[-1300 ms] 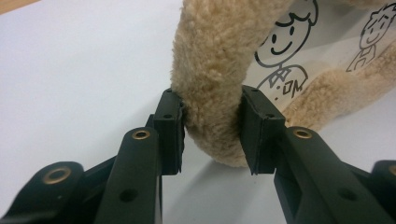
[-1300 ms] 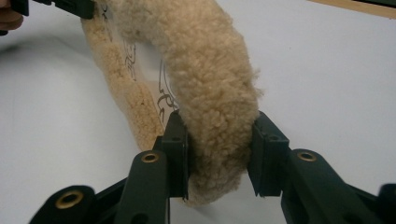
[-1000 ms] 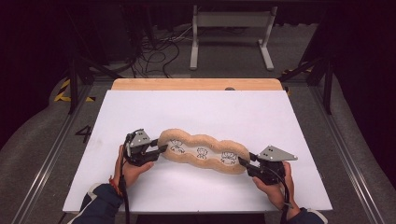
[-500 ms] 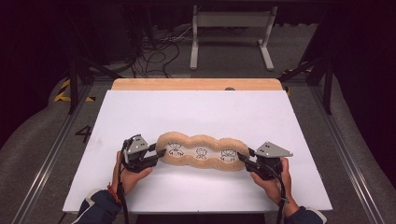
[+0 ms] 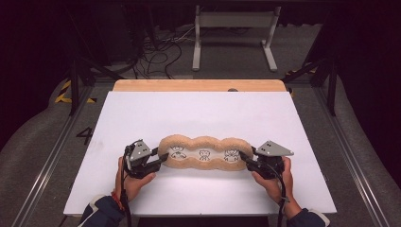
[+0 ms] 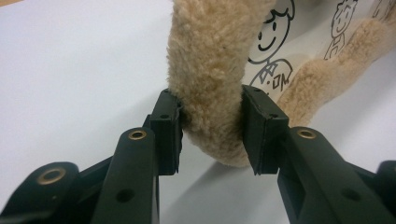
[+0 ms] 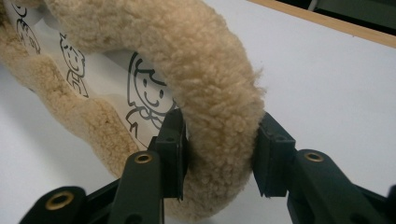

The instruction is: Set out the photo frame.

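Observation:
A long tan fleece-rimmed cushion (image 5: 204, 153) with three cartoon figures on its white middle lies across the near part of the white tabletop (image 5: 198, 113). My left gripper (image 5: 163, 158) is shut on its left end; in the left gripper view both pads press into the fleece rim (image 6: 210, 70) around my left gripper (image 6: 210, 126). My right gripper (image 5: 246, 158) holds the right end. Its jaws have just been opening a little, but in the right gripper view the thick fleece rim (image 7: 187, 60) still sits squeezed between the pads of my right gripper (image 7: 219, 144).
A wooden strip (image 5: 198, 85) borders the tabletop's far edge. Beyond it on the floor stand a metal frame (image 5: 231, 28) and loose cables (image 5: 161, 52). Metal rails run along both sides of the table.
The cushion has turned slightly: its left end came nearer to the person and it now lies level across the table. Both hands shifted only a little with it.

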Demonstrator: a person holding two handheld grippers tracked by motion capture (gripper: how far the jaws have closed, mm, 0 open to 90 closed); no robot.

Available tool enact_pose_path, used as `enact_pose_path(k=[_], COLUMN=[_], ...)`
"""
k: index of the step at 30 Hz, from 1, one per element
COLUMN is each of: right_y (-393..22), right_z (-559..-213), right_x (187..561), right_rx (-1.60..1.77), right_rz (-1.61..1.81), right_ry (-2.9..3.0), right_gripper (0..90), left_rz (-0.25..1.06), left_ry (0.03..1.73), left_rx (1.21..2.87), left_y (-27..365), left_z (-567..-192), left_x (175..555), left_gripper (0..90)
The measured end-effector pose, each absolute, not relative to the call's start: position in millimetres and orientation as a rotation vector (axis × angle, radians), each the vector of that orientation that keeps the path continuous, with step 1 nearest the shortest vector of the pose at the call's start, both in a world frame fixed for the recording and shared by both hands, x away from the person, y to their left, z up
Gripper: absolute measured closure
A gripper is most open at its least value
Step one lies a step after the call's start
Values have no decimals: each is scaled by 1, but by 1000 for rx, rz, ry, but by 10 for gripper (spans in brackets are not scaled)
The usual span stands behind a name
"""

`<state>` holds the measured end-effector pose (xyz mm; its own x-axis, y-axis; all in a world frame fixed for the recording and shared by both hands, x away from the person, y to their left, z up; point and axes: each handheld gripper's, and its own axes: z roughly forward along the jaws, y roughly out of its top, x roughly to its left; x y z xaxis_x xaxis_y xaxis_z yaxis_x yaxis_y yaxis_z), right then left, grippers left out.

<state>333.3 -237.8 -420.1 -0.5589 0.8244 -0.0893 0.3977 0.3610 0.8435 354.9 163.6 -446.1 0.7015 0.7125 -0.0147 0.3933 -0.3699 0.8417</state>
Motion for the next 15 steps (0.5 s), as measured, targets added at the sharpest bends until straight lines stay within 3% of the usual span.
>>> enact_pose_path(k=[15], right_y=[-242], right_z=[-420], right_x=[329], right_rx=[1055], right_rz=[1093], right_ry=[2107], right_gripper=[588], left_rz=[476], left_ry=[825], left_rx=[2013], left_y=[163], left_z=[-446], left_x=[353], left_gripper=[603])
